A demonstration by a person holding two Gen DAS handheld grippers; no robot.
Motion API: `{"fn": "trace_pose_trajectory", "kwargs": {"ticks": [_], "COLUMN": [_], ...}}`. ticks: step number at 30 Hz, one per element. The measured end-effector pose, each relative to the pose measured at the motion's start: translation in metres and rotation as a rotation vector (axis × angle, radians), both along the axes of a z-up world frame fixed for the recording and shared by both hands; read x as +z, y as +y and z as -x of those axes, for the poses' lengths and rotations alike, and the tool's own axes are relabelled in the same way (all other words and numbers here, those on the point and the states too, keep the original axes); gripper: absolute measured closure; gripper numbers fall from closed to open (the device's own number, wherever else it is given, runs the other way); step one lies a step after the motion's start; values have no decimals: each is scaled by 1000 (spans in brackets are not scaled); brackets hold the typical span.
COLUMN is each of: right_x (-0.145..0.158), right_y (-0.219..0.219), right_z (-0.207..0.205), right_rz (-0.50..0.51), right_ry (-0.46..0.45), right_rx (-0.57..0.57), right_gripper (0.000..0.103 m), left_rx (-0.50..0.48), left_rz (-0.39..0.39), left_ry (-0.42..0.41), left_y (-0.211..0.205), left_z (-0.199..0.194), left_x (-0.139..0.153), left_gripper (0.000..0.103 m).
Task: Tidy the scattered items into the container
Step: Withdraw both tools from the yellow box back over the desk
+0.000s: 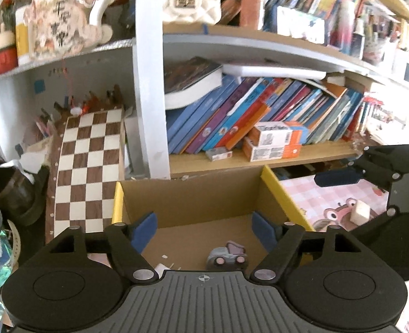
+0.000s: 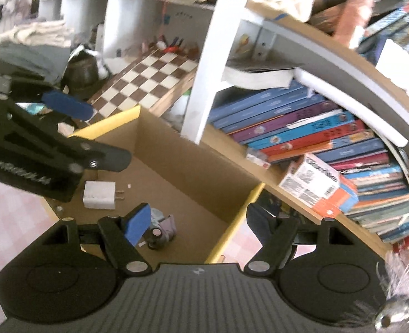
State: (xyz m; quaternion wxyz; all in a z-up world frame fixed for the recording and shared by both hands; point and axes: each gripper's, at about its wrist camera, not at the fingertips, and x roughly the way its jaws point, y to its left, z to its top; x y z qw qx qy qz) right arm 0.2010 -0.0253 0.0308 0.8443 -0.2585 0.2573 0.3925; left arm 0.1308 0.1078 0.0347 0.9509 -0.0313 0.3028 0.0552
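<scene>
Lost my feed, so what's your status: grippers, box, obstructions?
Left gripper open, empty. Right gripper open, empty. Toy car and white charger in cardboard box. Nothing blocking.

Pink checked mat: cardboard box, white cube on it.

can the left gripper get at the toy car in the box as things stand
Probably yes. The left hand-held gripper is open and empty right over the open box, and the toy car lies uncovered on its floor just ahead.
</scene>
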Motion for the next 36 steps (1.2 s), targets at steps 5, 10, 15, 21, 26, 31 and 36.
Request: {"fn": "trace_pose_trajectory", "kwargs": {"ticks": [5,10,15,21,26,31,36], "right_x": [6,8,7,2,-3,-12,-28], "right_y": [-21,-40,-58,-75,-91,-109,-128], "right_z": [10,18,25,34,42,53,66], "right_rz": [-37,-64,-86,-99,-116,-140,-129], "right_ry": [-5,-5,10,34,49,70,109], "right_rx": [-39,-81,-125,-159,-207,-294,-354], "right_gripper": [24,19,18,18,16,16,16], "left_rx": [2,2,1,3,-6,-16,-41], "left_rz": [-11,-9,-10,13,23,8,-3], "left_ry": [-22,-42,-41,-34,-33,-33,-17], "left_y": [-12,-22,-30,-38,-49,-60,-71], "left_z": [15,31,43,53,62,71,79], "left_x": [7,9,8,3,0,-5,-11], "left_gripper": [15,9,8,8,8,8,8]}}
